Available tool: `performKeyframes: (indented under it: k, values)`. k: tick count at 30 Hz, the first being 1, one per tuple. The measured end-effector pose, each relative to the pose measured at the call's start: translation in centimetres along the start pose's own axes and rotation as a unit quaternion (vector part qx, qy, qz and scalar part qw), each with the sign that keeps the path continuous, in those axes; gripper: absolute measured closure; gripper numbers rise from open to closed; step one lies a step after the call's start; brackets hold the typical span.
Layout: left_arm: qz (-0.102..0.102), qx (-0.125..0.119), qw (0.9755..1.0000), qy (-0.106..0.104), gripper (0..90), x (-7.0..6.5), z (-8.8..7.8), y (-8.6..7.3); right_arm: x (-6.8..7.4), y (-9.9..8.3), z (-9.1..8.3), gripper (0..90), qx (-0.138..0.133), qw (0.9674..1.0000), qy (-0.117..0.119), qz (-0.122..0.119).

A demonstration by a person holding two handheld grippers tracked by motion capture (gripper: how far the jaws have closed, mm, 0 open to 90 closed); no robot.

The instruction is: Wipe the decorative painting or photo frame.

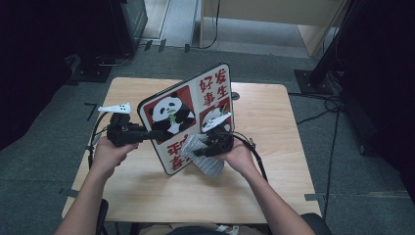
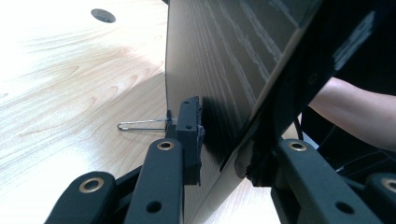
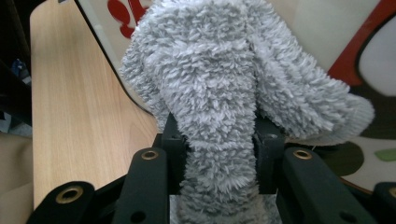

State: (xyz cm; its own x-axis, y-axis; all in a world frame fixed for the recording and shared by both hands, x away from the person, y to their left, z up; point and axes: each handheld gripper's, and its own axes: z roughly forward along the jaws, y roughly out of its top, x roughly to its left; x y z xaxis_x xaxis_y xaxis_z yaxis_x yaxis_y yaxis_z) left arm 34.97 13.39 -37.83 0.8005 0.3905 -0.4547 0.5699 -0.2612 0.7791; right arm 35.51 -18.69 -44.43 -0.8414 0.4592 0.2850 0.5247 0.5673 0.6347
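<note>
Meanwhile, at a light wooden table [image 1: 274,161], a person holds a panda-printed board [image 1: 188,115] tilted up on its lower edge near the middle of the tabletop, its printed face turned toward the near edge. The left gripper [image 1: 147,133] is clamped on the board's left edge, one jaw on the printed face and the other on the plain wood-grain back [image 2: 224,60], as the left gripper view shows from behind. The right gripper [image 1: 198,152] is closed on a grey fluffy cloth [image 1: 203,159], which it presses against the lower right part of the printed face, close to the red characters. In the right gripper view the cloth [image 3: 219,93] bulges up between the two black jaws and lies against the board [image 3: 327,42]. A thin metal clip [image 2: 140,124] rests flat on the table [image 2: 70,93] behind the board, and a dark round hole [image 2: 103,15] marks the tabletop near its far edge.
</note>
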Motion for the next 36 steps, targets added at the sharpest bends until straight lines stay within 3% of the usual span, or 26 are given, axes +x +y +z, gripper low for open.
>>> performKeyframes:
  k: [15, 22, 28, 36]
  values:
    - [-0.001, -0.001, 1.0, 0.0, 71.2, 0.1, 0.0, 0.0, -0.7, -1.8, 1.4, 65.5, 0.019, 0.9993, 0.017, 0.025]
    - [-0.001, -0.004, 0.9999, 0.012, 65.6, 0.2, 0.0, 0.0, -0.5, -1.4, 0.3, 66.6, 0.024, 0.999, 0.023, 0.03]
    - [0.003, -0.004, 0.9999, 0.016, 63.0, 0.1, -0.1, 0.0, -0.2, -1.0, -0.5, 66.9, 0.012, 0.9993, 0.021, 0.028]
    - [0.005, -0.007, 0.9998, 0.017, 57.6, 0.2, -0.3, 0.0, 1.0, 0.7, -2.3, 67.2, -0.006, 0.9999, 0.01, 0.006]
